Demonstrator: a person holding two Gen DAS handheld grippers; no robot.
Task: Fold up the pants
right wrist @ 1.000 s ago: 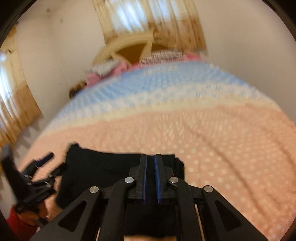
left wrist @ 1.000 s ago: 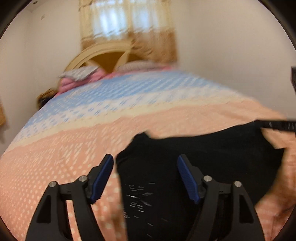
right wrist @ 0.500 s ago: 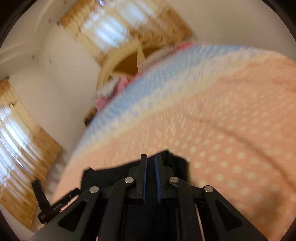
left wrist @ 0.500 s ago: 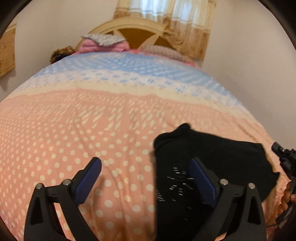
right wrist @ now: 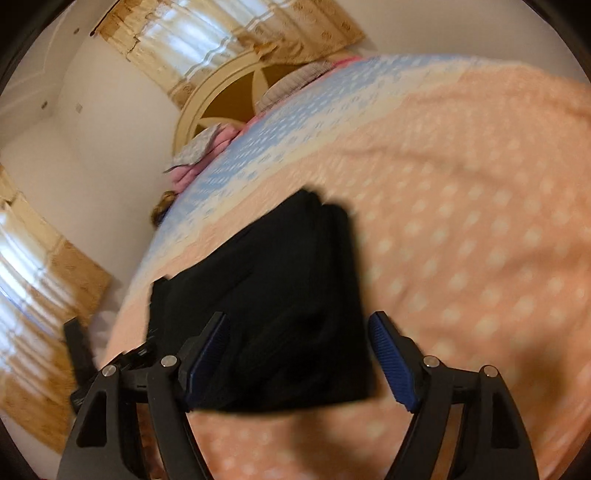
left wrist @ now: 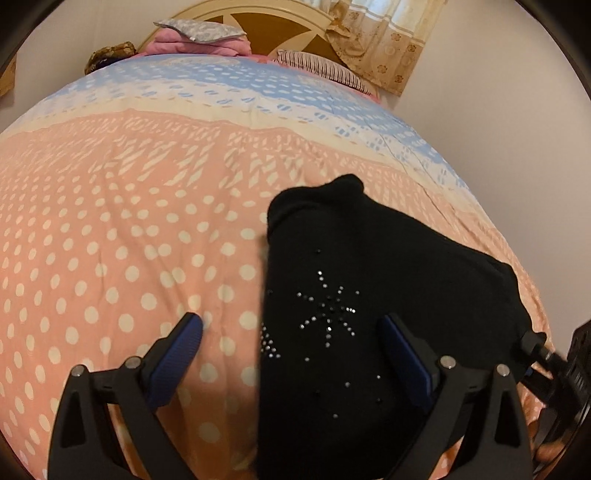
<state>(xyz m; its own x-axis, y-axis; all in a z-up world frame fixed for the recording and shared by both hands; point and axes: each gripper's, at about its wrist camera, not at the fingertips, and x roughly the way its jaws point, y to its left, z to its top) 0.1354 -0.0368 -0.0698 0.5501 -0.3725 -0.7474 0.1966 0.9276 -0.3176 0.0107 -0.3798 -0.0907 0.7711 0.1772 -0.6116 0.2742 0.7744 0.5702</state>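
Note:
The black pants lie folded into a thick block on the peach polka-dot bedspread, with a rhinestone star on top. My left gripper is open and empty, above the block's near left edge. In the right wrist view the folded pants lie flat under my right gripper, which is open and empty. The left gripper's body shows at that view's lower left; the right gripper shows at the left wrist view's right edge.
The bed runs back to a blue band, pillows and pink bedding by a cream headboard. Curtained windows are behind and to the left. The bed's left edge drops to the floor.
My right gripper was shut on the pants' edge and has opened, letting the pants rest on the bed. The left gripper stayed open and moved left and back above the block.

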